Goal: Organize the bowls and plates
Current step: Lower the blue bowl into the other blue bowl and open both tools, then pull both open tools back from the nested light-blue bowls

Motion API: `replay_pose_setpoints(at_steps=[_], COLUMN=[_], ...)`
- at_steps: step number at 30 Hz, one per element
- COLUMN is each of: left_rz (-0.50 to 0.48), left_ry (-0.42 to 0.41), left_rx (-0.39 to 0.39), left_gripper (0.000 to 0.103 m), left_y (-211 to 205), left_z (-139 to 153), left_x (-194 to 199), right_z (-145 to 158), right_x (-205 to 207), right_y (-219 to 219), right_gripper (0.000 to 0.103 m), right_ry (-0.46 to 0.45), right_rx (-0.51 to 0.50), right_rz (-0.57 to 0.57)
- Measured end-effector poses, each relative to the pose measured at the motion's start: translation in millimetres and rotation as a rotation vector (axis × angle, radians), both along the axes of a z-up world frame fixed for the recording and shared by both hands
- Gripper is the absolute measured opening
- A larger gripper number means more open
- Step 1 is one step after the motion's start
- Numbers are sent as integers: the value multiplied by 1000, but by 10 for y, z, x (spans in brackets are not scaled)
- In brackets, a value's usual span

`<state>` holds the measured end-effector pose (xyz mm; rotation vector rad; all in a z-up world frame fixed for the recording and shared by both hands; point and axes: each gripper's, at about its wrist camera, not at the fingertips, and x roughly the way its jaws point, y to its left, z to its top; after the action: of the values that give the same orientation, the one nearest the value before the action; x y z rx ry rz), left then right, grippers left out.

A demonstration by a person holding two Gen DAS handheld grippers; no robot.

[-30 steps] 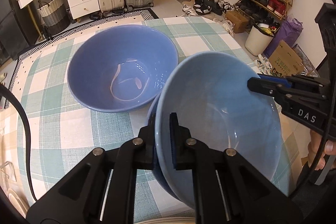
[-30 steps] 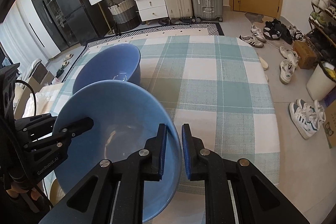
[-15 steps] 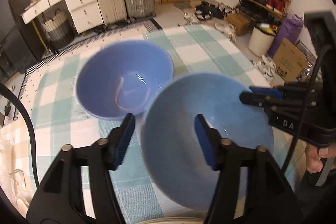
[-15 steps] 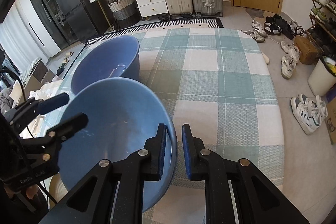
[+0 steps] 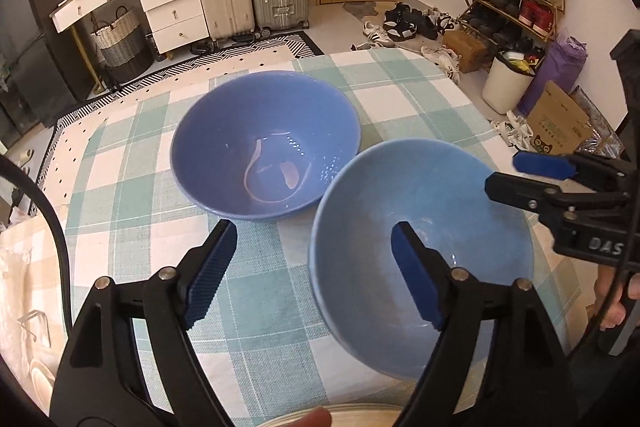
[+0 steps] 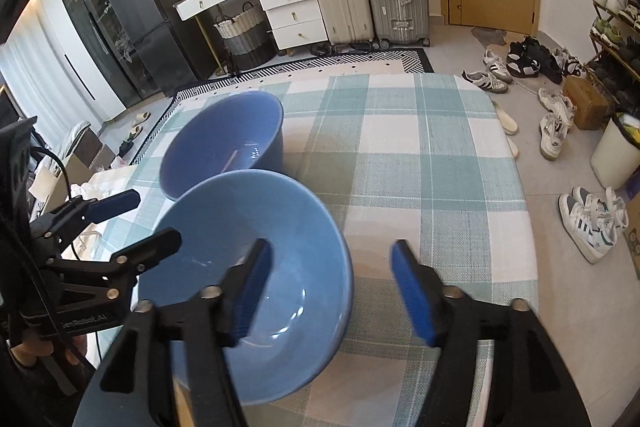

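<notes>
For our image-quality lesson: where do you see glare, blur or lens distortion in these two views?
Left wrist view: curved glare streak inside the darker bowl; fisheye bends the table edges. Right wrist view: right gripper fingertips slightly blurred; small highlights in the lighter bowl.

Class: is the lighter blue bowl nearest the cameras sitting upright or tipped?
Upright: the lighter blue ceramic bowl rests on the checked tablecloth, rim level, opening upward.

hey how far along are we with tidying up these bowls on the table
Early on. Done: the light blue bowl sits upright on the checked tablecloth, close beside the darker blue bowl. In hand: nothing; the left tool and right tool are both open, their fingers either side of the light bowl's rim. Left: the bowls are not nested.
</notes>
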<state>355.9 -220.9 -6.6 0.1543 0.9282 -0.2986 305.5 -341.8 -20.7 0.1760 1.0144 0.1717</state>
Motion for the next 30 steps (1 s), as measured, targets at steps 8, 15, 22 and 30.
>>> replay_pose_setpoints(at_steps=[8,15,22,30], left_rz=[22,10,5,4], left_ry=[-19,-30,-35,-13], left_rx=[-4,-12,-34,-49], left_gripper=[81,88,101,101], left_y=[102,144,161,161], left_z=[21,67,86,27], left_x=[-54,-119,-140,-125], right_z=[102,128,139,85], right_x=[-70,-147,-214,-250], right_y=[75,70,13,-38], right_gripper=[88,90,91,91], right_ry=[-21,-29,-25,-3], right_rx=[16,14,10,-5], right_rz=[21,8,-13,-29])
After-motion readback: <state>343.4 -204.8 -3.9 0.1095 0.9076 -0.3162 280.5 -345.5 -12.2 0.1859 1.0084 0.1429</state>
